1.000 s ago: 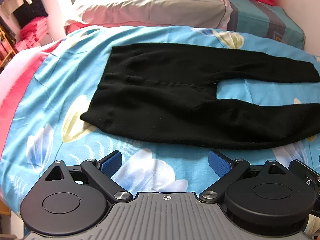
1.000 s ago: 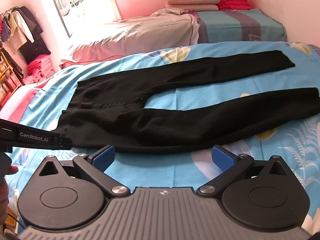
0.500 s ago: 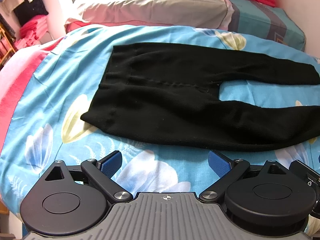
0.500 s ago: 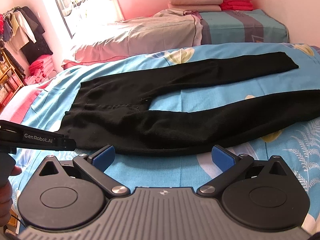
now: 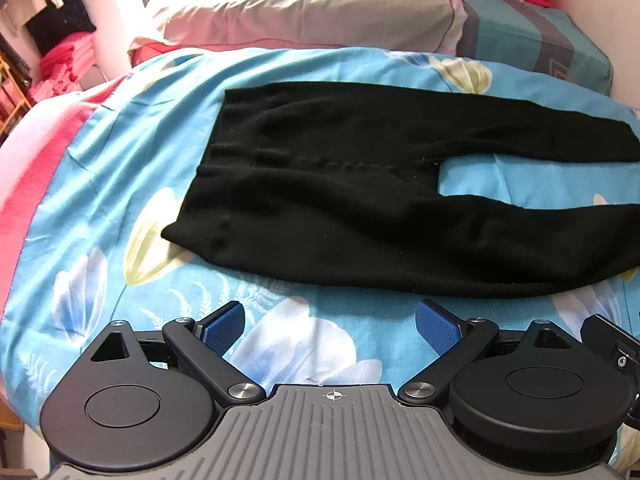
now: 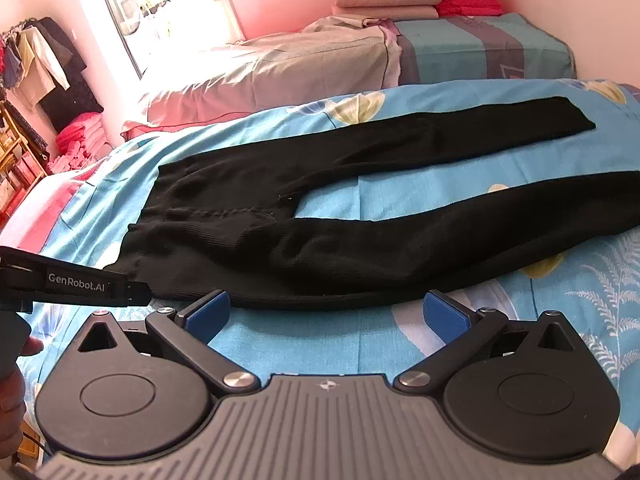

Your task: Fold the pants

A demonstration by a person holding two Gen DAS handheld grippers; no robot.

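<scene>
The black pants lie flat and unfolded on the bed, waistband toward its left edge and both legs running off to the right, split in a narrow V with blue floral sheet showing between them. The near leg runs along the bed's front edge, just ahead of both tools.

The left gripper hovers short of the hip and waistband corner, jaws wide apart and holding nothing. The right gripper sits just before the hem of the near leg's thigh, jaws likewise spread and empty; whether its fingertips already brush the fabric is hard to judge through the fisheye.

The risks, as I judge them:
- The sheet is loose, so a low pinch could gather bedding along with the leg and drag it into the fold.
- The knit looks soft and thin; a shallow bite may slip out mid-lift.
- Uneven lifting by the two sides would skew the near leg over the far one, leaving the legs misaligned.
- The right gripper stands mid-thigh, so the cuff end may trail behind.
</scene>
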